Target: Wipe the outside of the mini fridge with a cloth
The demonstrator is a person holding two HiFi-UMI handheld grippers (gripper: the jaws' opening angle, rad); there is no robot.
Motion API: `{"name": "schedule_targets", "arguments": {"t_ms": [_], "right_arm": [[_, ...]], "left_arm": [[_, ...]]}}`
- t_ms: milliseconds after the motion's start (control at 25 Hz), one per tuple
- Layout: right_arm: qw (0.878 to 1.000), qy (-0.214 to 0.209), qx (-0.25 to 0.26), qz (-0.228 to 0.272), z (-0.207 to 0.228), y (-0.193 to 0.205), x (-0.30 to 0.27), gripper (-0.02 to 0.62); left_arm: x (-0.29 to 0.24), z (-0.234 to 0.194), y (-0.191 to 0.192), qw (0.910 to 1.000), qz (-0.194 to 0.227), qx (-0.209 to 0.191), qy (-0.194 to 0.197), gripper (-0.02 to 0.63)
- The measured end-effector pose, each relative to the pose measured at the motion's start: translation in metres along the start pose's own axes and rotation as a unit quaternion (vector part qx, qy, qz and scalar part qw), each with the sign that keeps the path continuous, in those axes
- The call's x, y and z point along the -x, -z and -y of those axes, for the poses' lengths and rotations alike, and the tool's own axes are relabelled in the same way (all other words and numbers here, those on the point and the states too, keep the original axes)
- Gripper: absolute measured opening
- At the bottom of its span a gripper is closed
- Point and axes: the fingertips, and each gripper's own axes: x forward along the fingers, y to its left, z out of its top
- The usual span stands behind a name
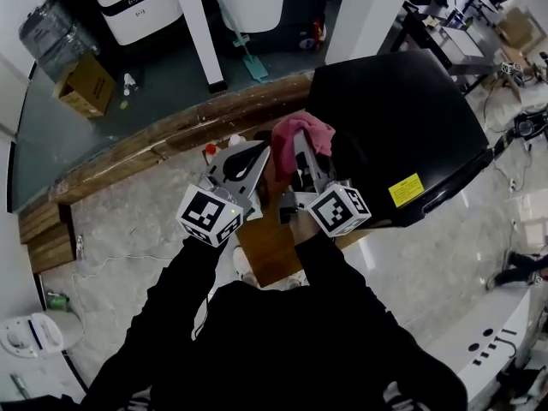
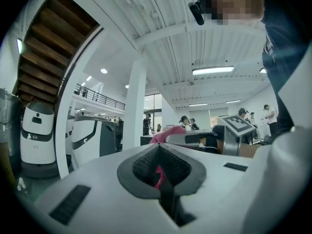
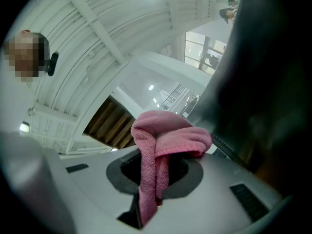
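Observation:
The black mini fridge point(image 1: 394, 118) stands at the right of the head view, its glossy top facing up. A folded pink cloth point(image 1: 301, 135) lies against the fridge's left edge, with my right gripper point(image 1: 303, 151) shut on it. In the right gripper view the cloth point(image 3: 163, 140) hangs out of the closed jaws of the right gripper point(image 3: 155, 172), and the fridge's dark side point(image 3: 265, 82) rises close on the right. My left gripper point(image 1: 247, 159) hovers just left of the cloth, shut. In its own view a pink sliver shows in the slit between the pads point(image 2: 146, 165), and the cloth point(image 2: 168, 132) shows beyond.
A wooden board point(image 1: 270, 251) lies under the grippers. A long wooden kerb point(image 1: 171, 135) runs across behind them. A cardboard box point(image 1: 86, 84) and white machines point(image 1: 137, 2) stand at the back left. The fridge carries a yellow sticker point(image 1: 405, 189). Cables trail on the floor at right.

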Motion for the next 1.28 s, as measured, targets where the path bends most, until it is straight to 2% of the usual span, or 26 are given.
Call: {"name": "schedule_targets", "arguments": {"t_ms": [280,440,520,560,840,1000,1120,1280], "right_arm": [[0.993,0.035,-0.067,0.088,0.031,-0.024,-0.029,0.056],[0.978,0.099,-0.135,0.125,0.068,-0.02,-0.024,0.057],[0.97,0.135,-0.153,0.135,0.084,-0.018,-0.018,0.057],[0.967,0.139,-0.158,0.141,0.088,-0.019,-0.017,0.057],[0.948,0.111,-0.232,0.186,0.107,-0.018,-0.02,0.055],[0.94,0.117,-0.257,0.191,0.121,-0.004,-0.018,0.055],[0.938,0.127,-0.261,0.191,0.134,0.009,-0.013,0.055],[0.94,0.133,-0.252,0.185,0.152,0.022,-0.01,0.055]], "left_arm": [[-0.028,-0.022,0.01,0.9986,-0.004,0.006,0.052,0.005],[-0.037,-0.027,0.018,0.997,-0.01,0.009,0.076,0.005],[-0.039,-0.028,0.022,0.9965,-0.011,0.008,0.082,0.006],[-0.04,-0.029,0.024,0.9963,-0.012,0.008,0.084,0.005],[-0.054,-0.026,0.042,0.994,-0.025,0.02,0.105,0.006],[-0.061,-0.023,0.055,0.9929,-0.032,0.024,0.112,0.005],[-0.063,-0.022,0.072,0.9919,-0.044,0.028,0.116,0.005],[-0.067,-0.024,0.099,0.9911,-0.063,0.032,0.113,0.006]]}}
